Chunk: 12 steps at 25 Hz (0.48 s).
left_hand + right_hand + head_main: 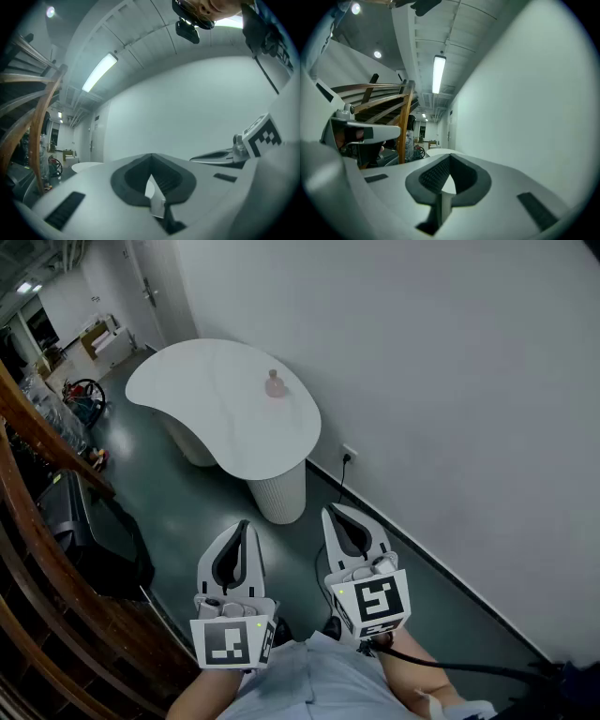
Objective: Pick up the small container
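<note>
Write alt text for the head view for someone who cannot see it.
The left gripper and right gripper, both shut and empty, point toward a curved white table by a wall. A small pink container stands on it, untouched.

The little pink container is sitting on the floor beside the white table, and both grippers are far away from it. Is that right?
Not quite. The small container stands on top of the white table, not on the floor, as the head view shows. The left gripper and right gripper are indeed far from it.
</note>
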Each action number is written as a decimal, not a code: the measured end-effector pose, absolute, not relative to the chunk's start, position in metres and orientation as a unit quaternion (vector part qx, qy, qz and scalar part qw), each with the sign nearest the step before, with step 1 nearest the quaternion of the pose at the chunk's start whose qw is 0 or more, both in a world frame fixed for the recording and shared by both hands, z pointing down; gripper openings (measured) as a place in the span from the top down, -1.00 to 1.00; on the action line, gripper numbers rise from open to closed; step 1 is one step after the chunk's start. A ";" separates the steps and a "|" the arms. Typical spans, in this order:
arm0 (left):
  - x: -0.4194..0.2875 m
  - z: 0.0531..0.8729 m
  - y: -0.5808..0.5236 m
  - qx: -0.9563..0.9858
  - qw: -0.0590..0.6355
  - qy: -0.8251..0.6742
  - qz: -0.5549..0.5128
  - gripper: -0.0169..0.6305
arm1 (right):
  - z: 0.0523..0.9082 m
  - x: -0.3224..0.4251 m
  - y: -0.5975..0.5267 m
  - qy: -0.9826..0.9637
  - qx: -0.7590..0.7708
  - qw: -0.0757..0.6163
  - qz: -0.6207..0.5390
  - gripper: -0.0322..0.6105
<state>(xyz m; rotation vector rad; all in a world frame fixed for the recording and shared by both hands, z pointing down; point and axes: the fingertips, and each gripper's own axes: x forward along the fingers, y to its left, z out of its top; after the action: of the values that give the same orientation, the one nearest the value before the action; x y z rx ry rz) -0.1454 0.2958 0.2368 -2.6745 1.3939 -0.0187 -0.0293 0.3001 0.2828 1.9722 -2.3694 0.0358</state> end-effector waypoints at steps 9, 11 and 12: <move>-0.124 0.238 0.304 -0.884 0.063 0.462 -0.013 0.95 | 0.285 -0.009 0.308 -0.775 0.631 0.004 0.027 0.90; -0.120 0.238 0.306 -0.883 0.063 0.465 -0.014 0.95 | 0.284 -0.003 0.310 -0.776 0.630 -0.001 0.027 0.89; -0.117 0.239 0.308 -0.882 0.064 0.467 -0.015 0.95 | 0.284 0.000 0.311 -0.776 0.630 -0.001 0.027 0.89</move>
<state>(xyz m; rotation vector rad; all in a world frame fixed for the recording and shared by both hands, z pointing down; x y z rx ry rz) -0.1171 0.3076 0.2385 -2.6639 1.4093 -0.0463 0.0003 0.3108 0.2843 1.9804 -2.4407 0.0863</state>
